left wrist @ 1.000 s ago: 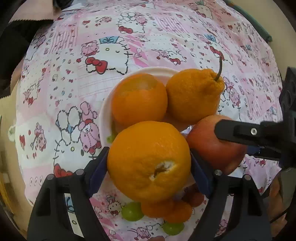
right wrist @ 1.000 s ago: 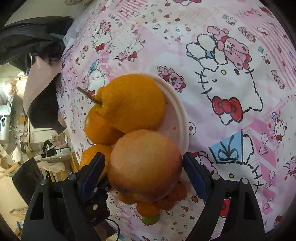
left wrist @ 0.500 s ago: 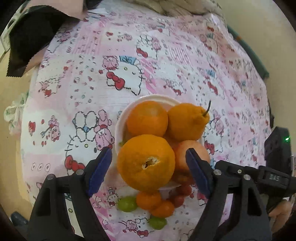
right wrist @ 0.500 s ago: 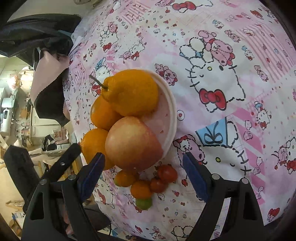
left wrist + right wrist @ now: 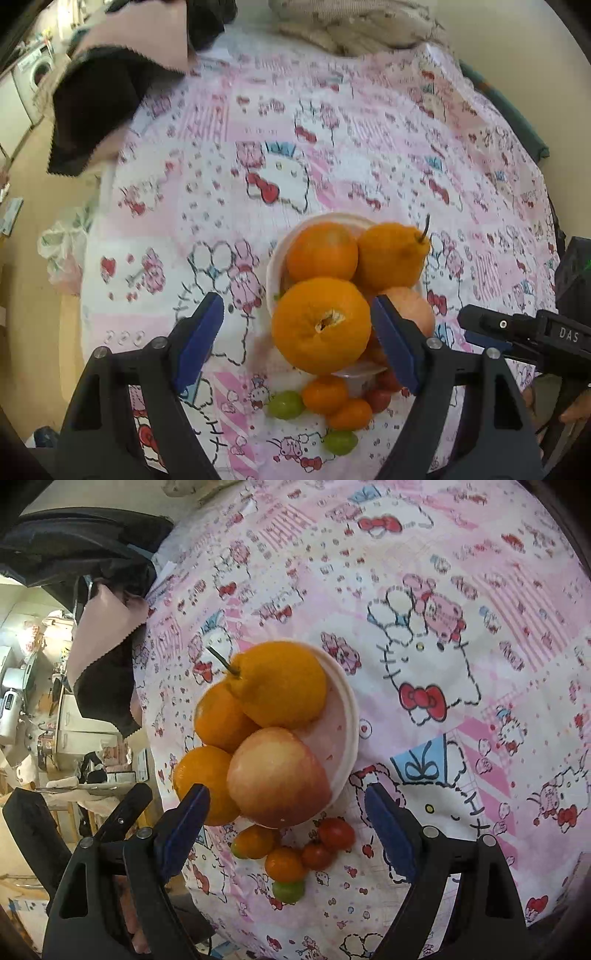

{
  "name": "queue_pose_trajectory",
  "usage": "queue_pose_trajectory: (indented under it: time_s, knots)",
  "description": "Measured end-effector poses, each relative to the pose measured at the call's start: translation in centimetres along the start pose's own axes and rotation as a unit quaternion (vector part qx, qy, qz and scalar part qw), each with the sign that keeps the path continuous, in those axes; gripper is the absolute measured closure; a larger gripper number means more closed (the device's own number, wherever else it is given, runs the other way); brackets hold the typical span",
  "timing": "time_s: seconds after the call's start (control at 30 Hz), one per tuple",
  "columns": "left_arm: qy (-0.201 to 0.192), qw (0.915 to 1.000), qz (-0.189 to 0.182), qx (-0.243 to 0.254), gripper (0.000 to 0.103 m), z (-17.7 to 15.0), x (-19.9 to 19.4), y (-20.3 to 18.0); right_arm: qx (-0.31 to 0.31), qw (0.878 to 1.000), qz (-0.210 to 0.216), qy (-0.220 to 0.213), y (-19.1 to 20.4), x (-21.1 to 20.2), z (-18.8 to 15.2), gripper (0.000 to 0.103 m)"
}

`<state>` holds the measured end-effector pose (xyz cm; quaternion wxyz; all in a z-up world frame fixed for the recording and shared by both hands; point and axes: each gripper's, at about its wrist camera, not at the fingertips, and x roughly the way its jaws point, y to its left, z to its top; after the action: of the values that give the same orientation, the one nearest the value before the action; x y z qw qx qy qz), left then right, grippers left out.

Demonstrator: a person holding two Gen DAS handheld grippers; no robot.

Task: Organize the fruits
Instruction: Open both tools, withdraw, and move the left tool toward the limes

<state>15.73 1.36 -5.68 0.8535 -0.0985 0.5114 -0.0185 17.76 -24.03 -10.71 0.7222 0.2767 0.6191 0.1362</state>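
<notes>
A white plate (image 5: 275,258) (image 5: 349,716) on the pink cartoon tablecloth holds two round oranges (image 5: 321,325) (image 5: 321,251), a stemmed orange (image 5: 391,254) (image 5: 280,686) and a reddish apple (image 5: 413,310) (image 5: 277,775). My left gripper (image 5: 297,345) is open and empty, above and in front of the near orange. My right gripper (image 5: 286,832) is open and empty, just short of the apple. Small tomatoes (image 5: 334,832), small oranges (image 5: 325,395) and green grapes (image 5: 286,404) lie on the cloth beside the plate.
A black and pink cloth (image 5: 107,96) (image 5: 99,627) lies at the table's far corner. A beige knitted fabric (image 5: 354,29) lies at the far edge. The table edge drops to the floor at the left (image 5: 33,229). The right gripper's arm shows at the right of the left wrist view (image 5: 524,332).
Both grippers opened and drew back and up from the plate. The left let go of the near orange and the right let go of the apple; both fruits rest on the plate.
</notes>
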Motion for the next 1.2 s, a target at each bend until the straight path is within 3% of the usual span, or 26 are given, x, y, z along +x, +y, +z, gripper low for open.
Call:
queue_pose_trajectory:
  time_s: [0.13, 0.23, 0.43, 0.53, 0.73, 0.97, 1.2]
  knots:
    - [-0.033, 0.9992, 0.020, 0.013, 0.024, -0.4, -1.7, -0.3, -0.030, 0.999, -0.016, -0.026, 1.0, -1.4, -0.5, 0.014]
    - [-0.053, 0.9986, 0.006, -0.004, 0.024, -0.9, -3.2, 0.2, -0.049, 0.997, -0.020, -0.051, 1.5, -2.8, -1.1, 0.014]
    - [-0.079, 0.9967, 0.019, 0.006, 0.023, -1.9, -5.5, 0.3, -0.067, 0.993, -0.015, -0.093, 2.1, -4.9, -2.8, 0.011]
    - [-0.068, 0.9976, 0.010, 0.006, 0.023, -2.6, -5.9, 0.7, -0.064, 0.993, -0.011, -0.098, 1.9, -5.3, -4.2, 0.010]
    - [-0.065, 0.9975, 0.026, 0.003, 0.023, -4.1, -6.7, 1.4, -0.078, 0.993, -0.013, -0.090, 2.2, -5.1, -6.6, 0.010]
    - [-0.025, 0.9988, 0.037, -0.018, 0.023, -5.9, -6.0, 2.7, -0.098, 0.991, -0.032, -0.085, 2.4, -4.9, -8.6, 0.010]
    - [0.027, 0.9969, 0.051, -0.054, 0.023, -7.2, -3.9, 4.5, -0.062, 0.995, -0.033, -0.068, 0.0, -3.3, -9.7, 0.010]
